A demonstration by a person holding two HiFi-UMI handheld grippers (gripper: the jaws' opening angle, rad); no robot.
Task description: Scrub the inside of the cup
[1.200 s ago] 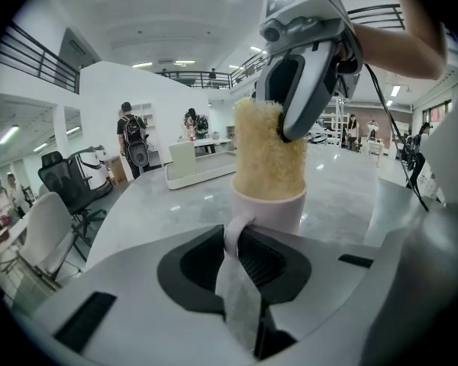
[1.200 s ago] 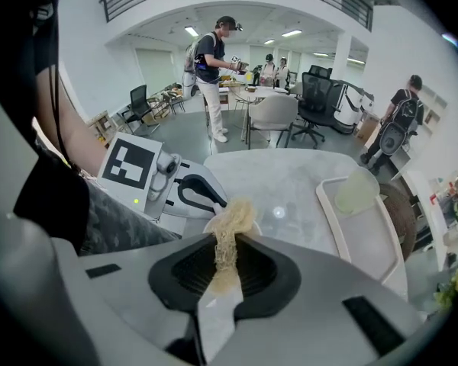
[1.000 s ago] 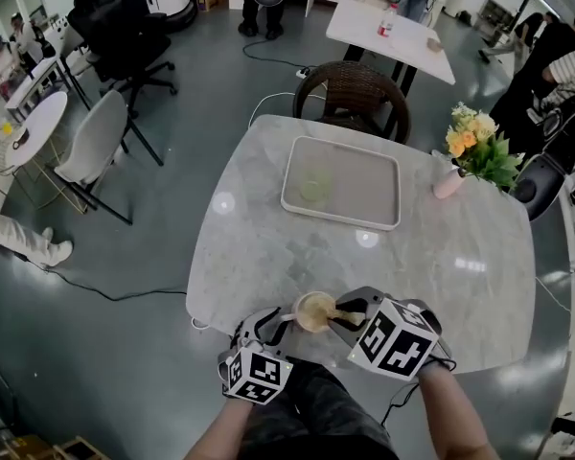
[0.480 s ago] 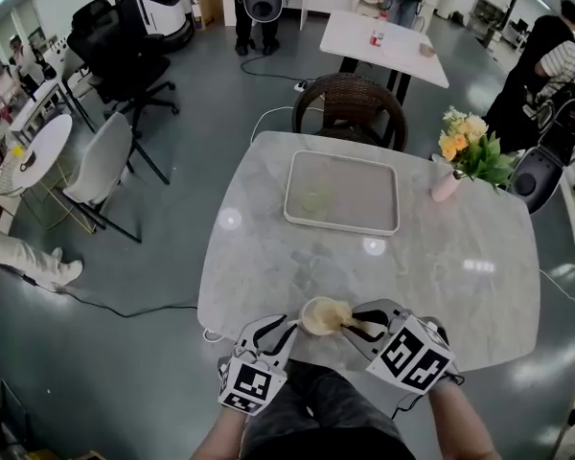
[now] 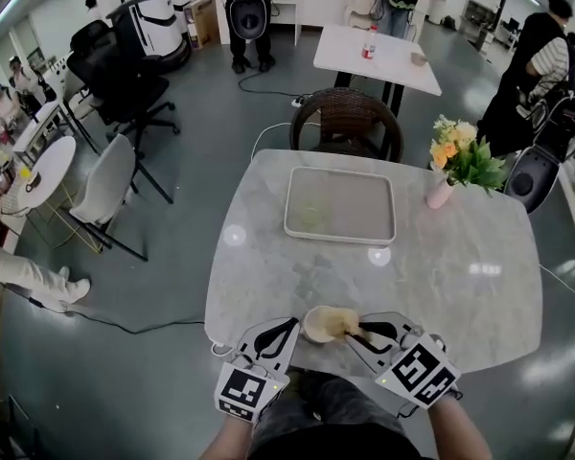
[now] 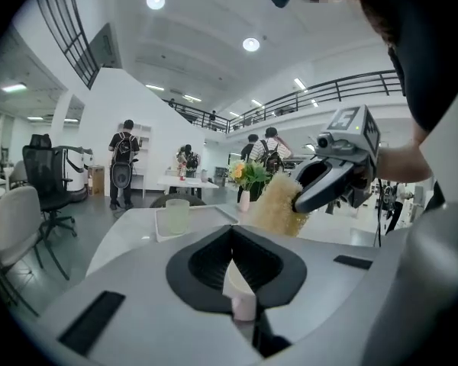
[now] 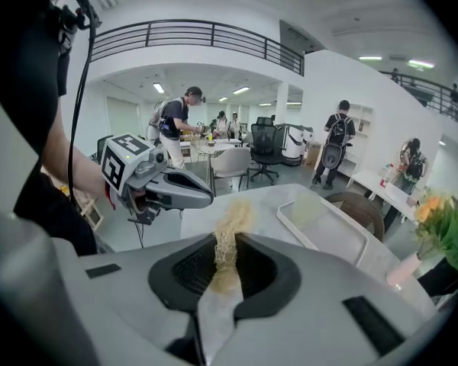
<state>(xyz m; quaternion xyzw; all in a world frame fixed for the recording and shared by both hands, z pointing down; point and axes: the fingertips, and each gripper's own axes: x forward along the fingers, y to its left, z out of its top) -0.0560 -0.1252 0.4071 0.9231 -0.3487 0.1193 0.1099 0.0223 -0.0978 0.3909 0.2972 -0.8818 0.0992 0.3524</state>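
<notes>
The cup [image 5: 318,326] is at the near edge of the marble worktop [image 5: 441,286], close in front of the person. The left tongs [image 5: 290,331] are pressed together on its thin wall. The right tongs [image 5: 357,332] pinch a tan fibrous scrubber [image 5: 341,319], whose free end reaches into the cup's mouth. Farther back on the worktop are a tray [image 5: 359,204] and a vase of flowers [image 5: 441,192].

left gripper [image 6: 233,259]: jaws pressed together on a thin pale part of the cup [image 6: 241,295] | right gripper [image 6: 302,197]: upper right, holding a tan fibrous scrubber [image 6: 273,204] | table [image 6: 127,242]: tray [image 6: 212,217] with a pale green tumbler [image 6: 177,215] standing on it | beyond: flowers [image 6: 245,173] in a vase [image 6: 245,200]
</notes>
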